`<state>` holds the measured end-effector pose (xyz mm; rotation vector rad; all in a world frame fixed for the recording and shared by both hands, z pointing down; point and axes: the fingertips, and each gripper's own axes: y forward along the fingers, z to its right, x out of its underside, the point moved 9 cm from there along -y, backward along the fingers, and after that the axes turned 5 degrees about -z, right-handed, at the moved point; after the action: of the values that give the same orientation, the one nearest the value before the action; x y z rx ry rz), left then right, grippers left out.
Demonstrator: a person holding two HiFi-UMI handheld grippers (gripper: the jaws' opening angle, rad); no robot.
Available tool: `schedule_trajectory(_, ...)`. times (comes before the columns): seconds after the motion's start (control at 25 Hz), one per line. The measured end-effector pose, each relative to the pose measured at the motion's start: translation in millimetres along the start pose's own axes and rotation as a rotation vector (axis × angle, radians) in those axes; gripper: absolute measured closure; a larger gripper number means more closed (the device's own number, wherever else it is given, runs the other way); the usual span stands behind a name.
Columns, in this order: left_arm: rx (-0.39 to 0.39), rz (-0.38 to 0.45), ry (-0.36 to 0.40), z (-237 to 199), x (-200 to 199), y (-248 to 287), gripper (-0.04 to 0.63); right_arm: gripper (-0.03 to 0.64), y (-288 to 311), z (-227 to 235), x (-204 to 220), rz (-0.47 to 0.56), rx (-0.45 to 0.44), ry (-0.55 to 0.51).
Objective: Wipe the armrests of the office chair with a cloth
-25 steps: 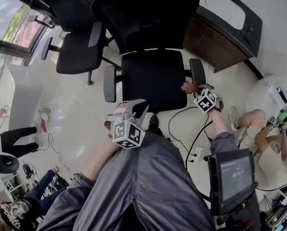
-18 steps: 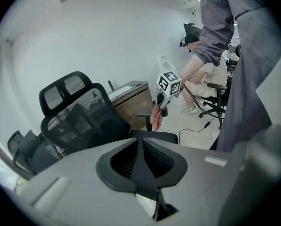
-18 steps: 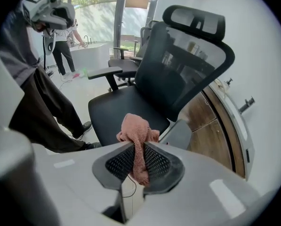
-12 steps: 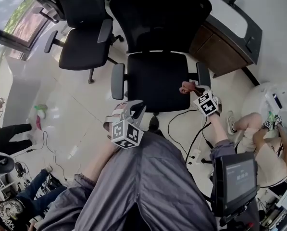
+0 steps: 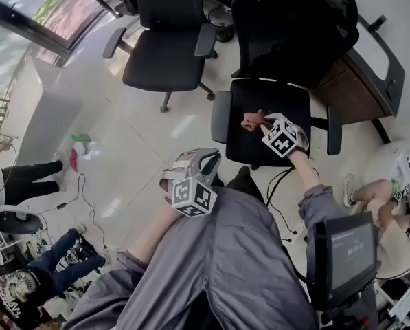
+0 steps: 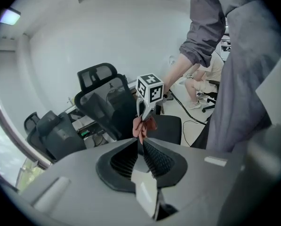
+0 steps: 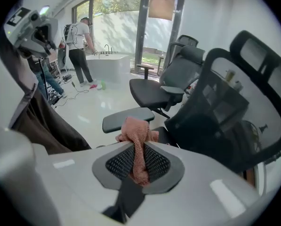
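Pale glossy floor (image 5: pixel 143 150) all around, black office chair (image 5: pixel 270 105) straight ahead of both pairs of fingers, dark wood table (image 5: pixel 352 91) behind it, second chair (image 5: pixel 165 60) off to the left.

Right gripper (image 7: pixel 139 146) clenched on the pink cloth (image 7: pixel 136 128): tail pinched deep between the ribbed pads, loose wad left bulging past the tips. Probably gripped so to lead with soft fabric rather than hard plastic. Hangs tilted down above the seat, with the near armrest (image 7: pixel 128 118) just beyond the wad and a little to its left, apparently not yet touching. Looks like the approach to a wipe on that side. Far armrest (image 5: pixel 334 130) well off to the right of the same fingers, out of reach for now.

Left gripper (image 6: pixel 140 141) closed pad against pad, nothing between. Kept back close to the body, short of the chair's front edge and well apart from the cloth. Likely left idle for a one-handed job, yet near enough to steady an office chair apt to roll or swivel under a push.
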<state>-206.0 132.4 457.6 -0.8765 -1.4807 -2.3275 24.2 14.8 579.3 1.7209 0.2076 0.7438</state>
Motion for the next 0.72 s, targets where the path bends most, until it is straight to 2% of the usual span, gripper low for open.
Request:
schedule_trajectory(0.16,-0.055,-0.064,-0.088,-19.4,32.7,-17.3,0.541,0.566,43.8,-8.7,-65.4,-0.001,-0.033,-0.112)
schedule_trajectory(0.32,-0.111,-0.124,-0.129,-50.1,56.4,-11.0,0.541,0.566,80.3,4.1,-113.2,0.008,-0.054,-0.207)
schedule_trajectory(0.48,-0.125,-0.199,-0.192,-74.3,77.8,9.7,0.543,0.566,116.3,10.4,-131.7,0.003,-0.089,-0.285)
schedule_trajectory(0.72,-0.105,-0.288,-0.221,-106.7,90.9,52.4,0.552,0.566,155.2,32.1,-138.0,-0.015,-0.089,-0.324)
